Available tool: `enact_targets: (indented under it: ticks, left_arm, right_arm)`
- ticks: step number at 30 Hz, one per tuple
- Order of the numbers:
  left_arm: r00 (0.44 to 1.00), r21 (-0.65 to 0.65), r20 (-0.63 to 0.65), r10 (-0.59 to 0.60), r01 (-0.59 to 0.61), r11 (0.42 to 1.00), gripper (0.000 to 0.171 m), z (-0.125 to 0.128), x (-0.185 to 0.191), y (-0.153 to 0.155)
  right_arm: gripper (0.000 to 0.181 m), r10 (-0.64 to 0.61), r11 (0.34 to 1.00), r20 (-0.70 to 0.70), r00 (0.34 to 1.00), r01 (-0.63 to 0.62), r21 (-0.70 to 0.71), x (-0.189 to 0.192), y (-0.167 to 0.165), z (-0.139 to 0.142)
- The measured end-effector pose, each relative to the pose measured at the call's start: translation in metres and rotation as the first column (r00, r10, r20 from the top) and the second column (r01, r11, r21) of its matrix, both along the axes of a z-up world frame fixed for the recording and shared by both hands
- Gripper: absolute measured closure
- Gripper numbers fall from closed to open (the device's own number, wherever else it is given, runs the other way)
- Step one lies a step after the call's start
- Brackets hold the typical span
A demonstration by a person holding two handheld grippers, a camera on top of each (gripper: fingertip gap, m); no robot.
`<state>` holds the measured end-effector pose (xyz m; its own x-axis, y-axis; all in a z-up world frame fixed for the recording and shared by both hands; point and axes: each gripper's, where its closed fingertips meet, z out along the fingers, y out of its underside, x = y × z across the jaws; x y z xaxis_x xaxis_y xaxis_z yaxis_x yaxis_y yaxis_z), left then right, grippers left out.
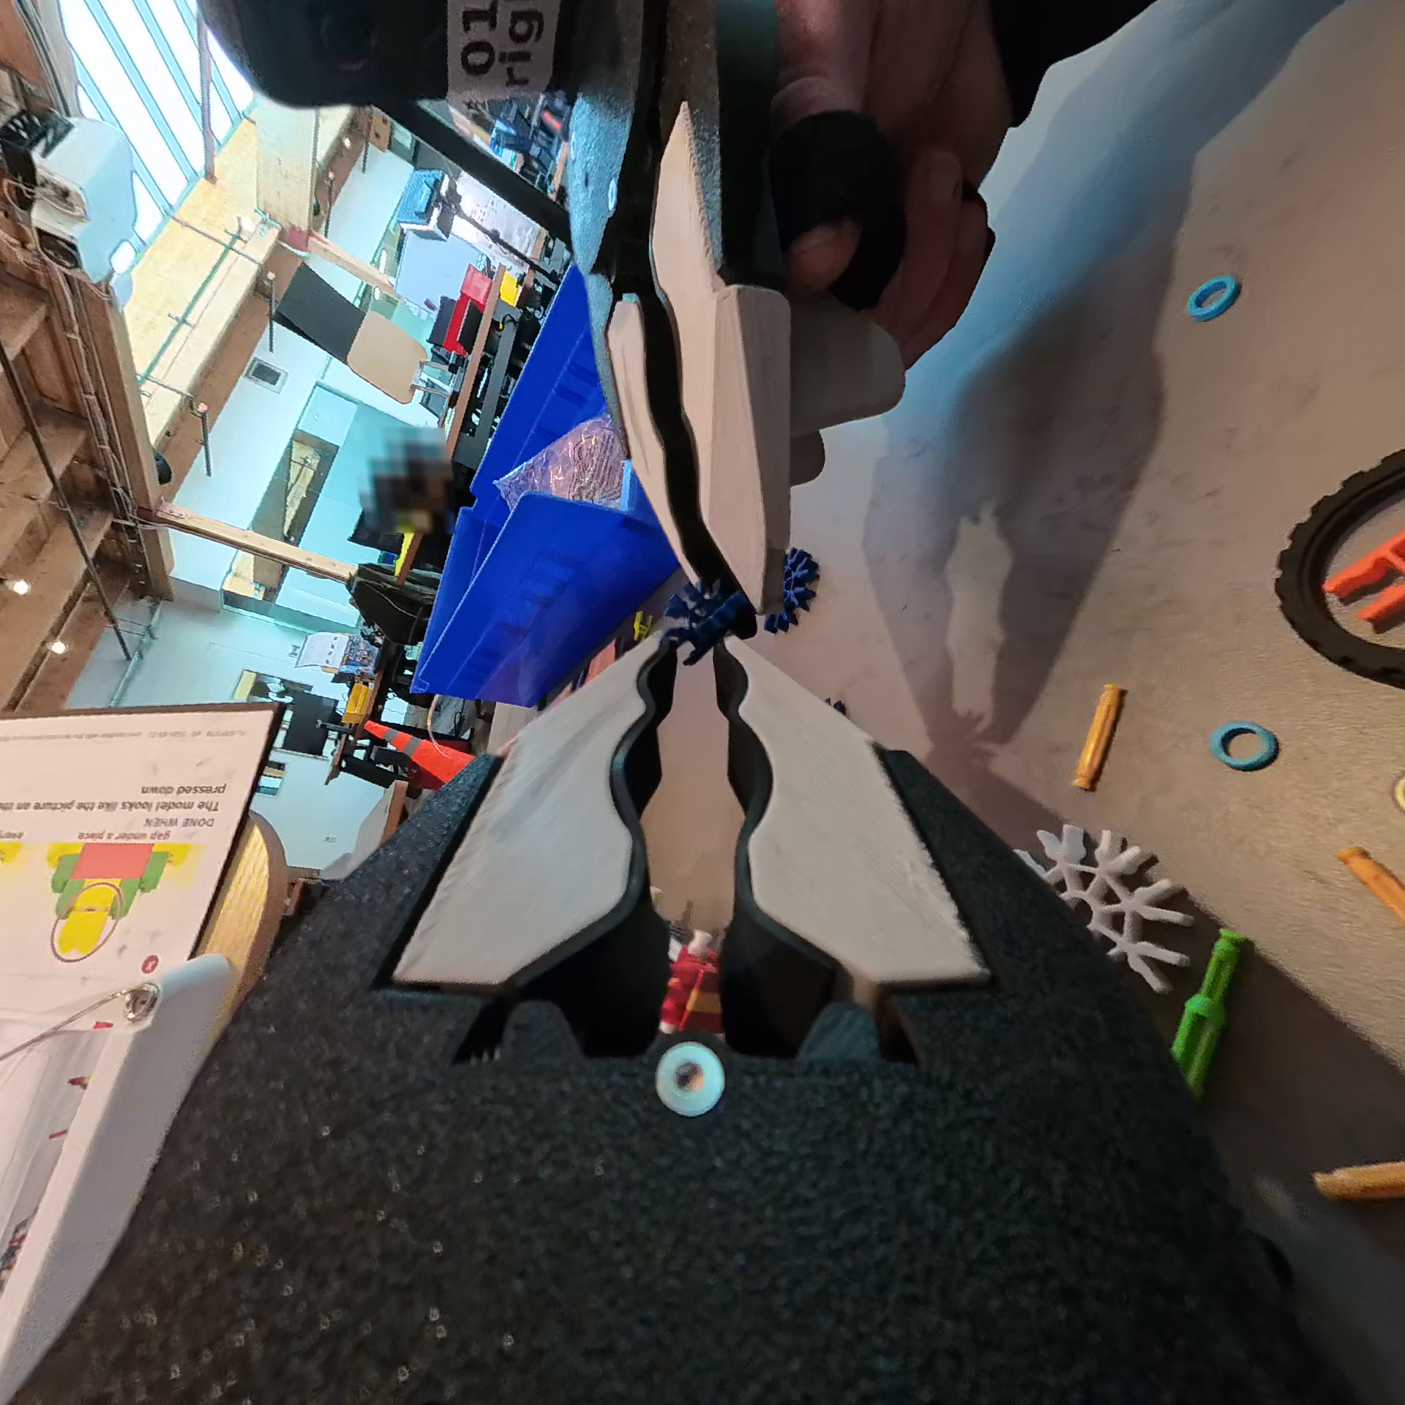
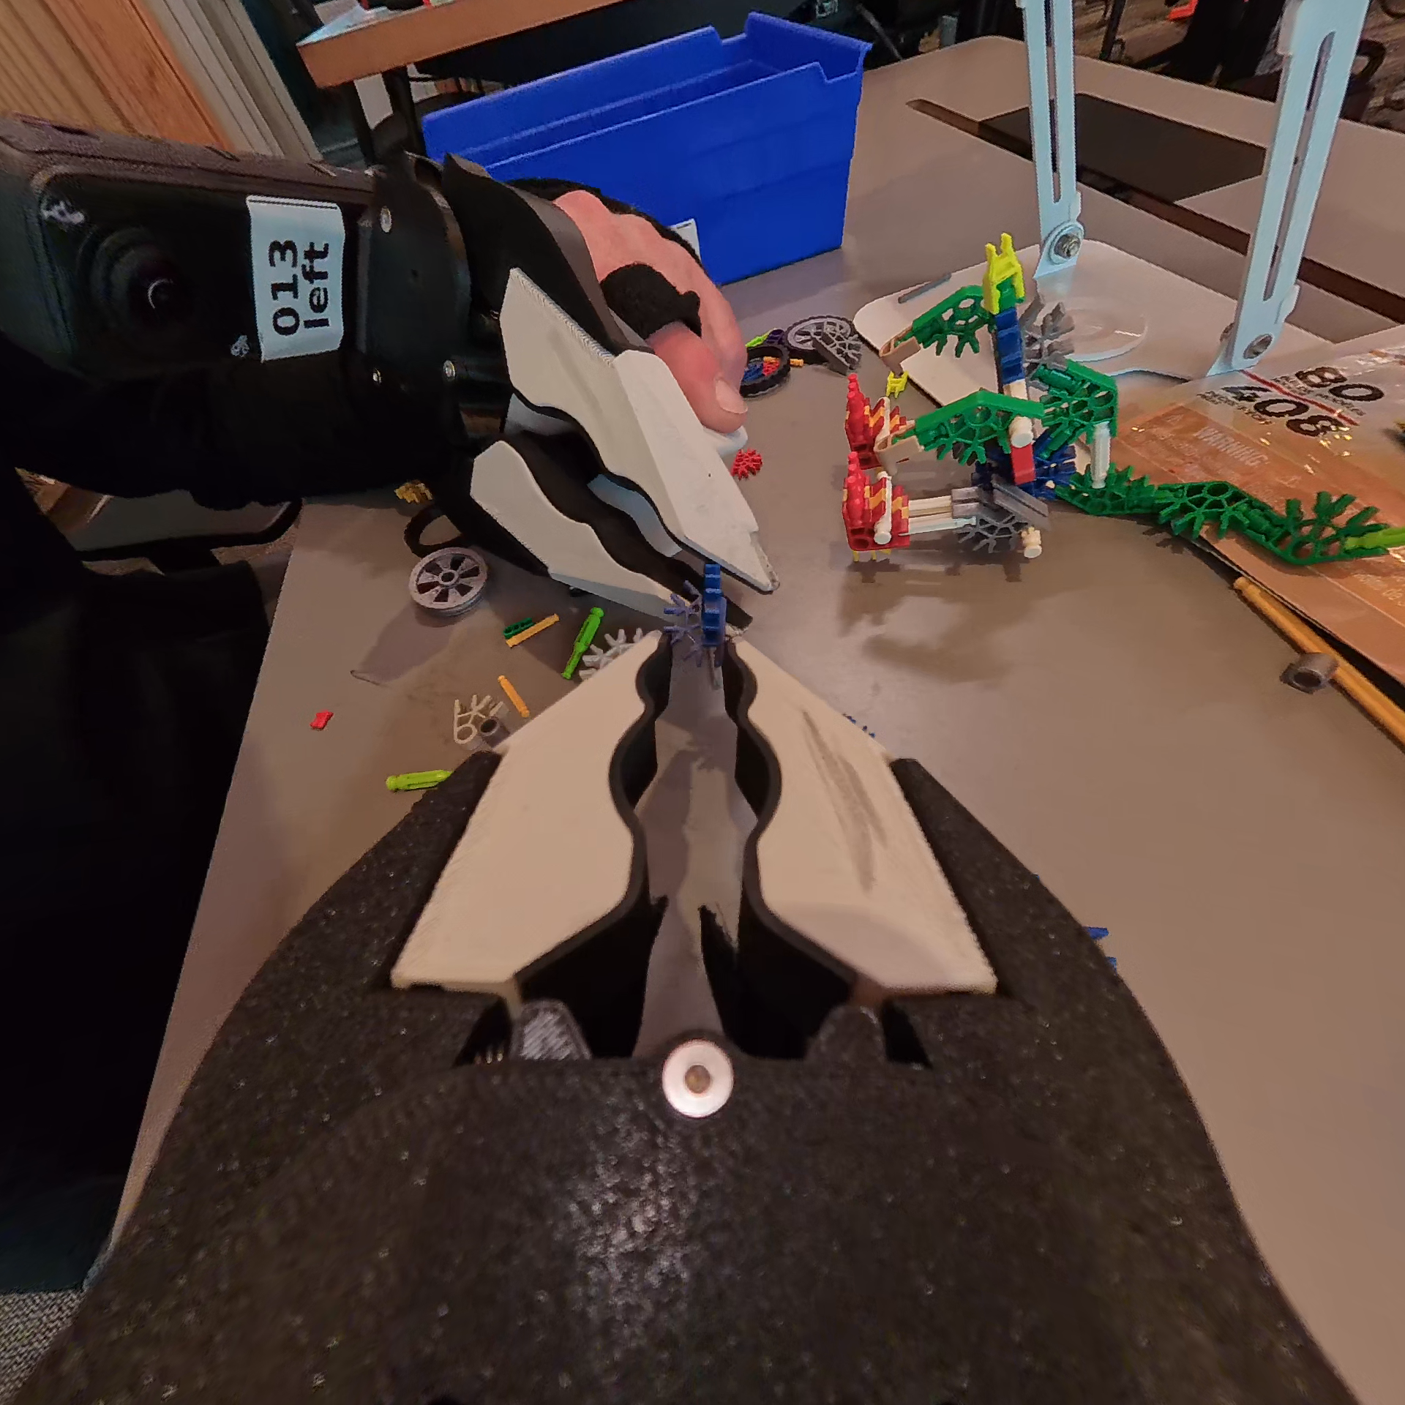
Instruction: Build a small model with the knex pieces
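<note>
Both grippers meet tip to tip above the grey table (image 2: 988,798). My left gripper (image 1: 693,646) is shut on a small blue snowflake-shaped connector (image 1: 703,617). My right gripper (image 2: 697,645) is shut on a dark blue connector (image 2: 686,617), which touches a brighter blue piece (image 2: 712,597) held upright at the left gripper's tips (image 2: 730,601). In the left wrist view the right gripper (image 1: 741,601) comes down from above, with another blue connector part (image 1: 794,584) behind its tip. A hand holds each gripper. Exactly how the blue pieces join is hidden by the fingers.
A built model (image 2: 988,448) of green, red, blue and white rods stands at the right, beside cardboard packaging (image 2: 1254,456) and a white stand (image 2: 1064,228). Blue bins (image 2: 646,129) sit behind. Loose parts lie around: a tyre (image 1: 1308,578), white snowflake (image 1: 1117,897), green rod (image 1: 1209,1011), grey wheel (image 2: 448,581). An instruction sheet (image 1: 114,836) is at left. The grippers are tip to tip, or close to it.
</note>
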<state>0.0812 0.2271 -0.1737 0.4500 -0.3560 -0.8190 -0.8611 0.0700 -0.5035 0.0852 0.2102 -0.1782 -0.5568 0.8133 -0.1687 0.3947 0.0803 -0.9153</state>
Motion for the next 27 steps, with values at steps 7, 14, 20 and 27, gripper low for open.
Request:
enact_targets:
  ticks: [7, 14, 20, 27]
  left_arm:
    - [0.997, -0.017, 0.060, 0.057, -0.056, 0.998, 0.163, -0.002, -0.007, 0.008]
    - [0.993, -0.030, 0.085, 0.081, -0.078, 0.996, 0.152, -0.004, -0.010, 0.011]
    - [0.986, -0.025, 0.135, 0.093, -0.090, 0.996, 0.151, 0.000, -0.011, 0.012]
    - [0.978, -0.014, 0.178, 0.113, -0.113, 0.994, 0.148, 0.003, -0.011, 0.015]
  right_arm:
    - [0.169, -0.062, 0.997, -0.016, 0.998, 0.063, 0.045, -0.007, 0.009, -0.001]
    - [0.169, -0.106, 0.992, -0.037, 0.994, 0.109, 0.060, -0.011, 0.016, 0.001]
    - [0.169, -0.131, 0.988, -0.061, 0.990, 0.135, 0.080, -0.014, 0.018, 0.004]
    - [0.170, -0.157, 0.982, -0.092, 0.983, 0.165, 0.095, -0.017, 0.021, 0.008]
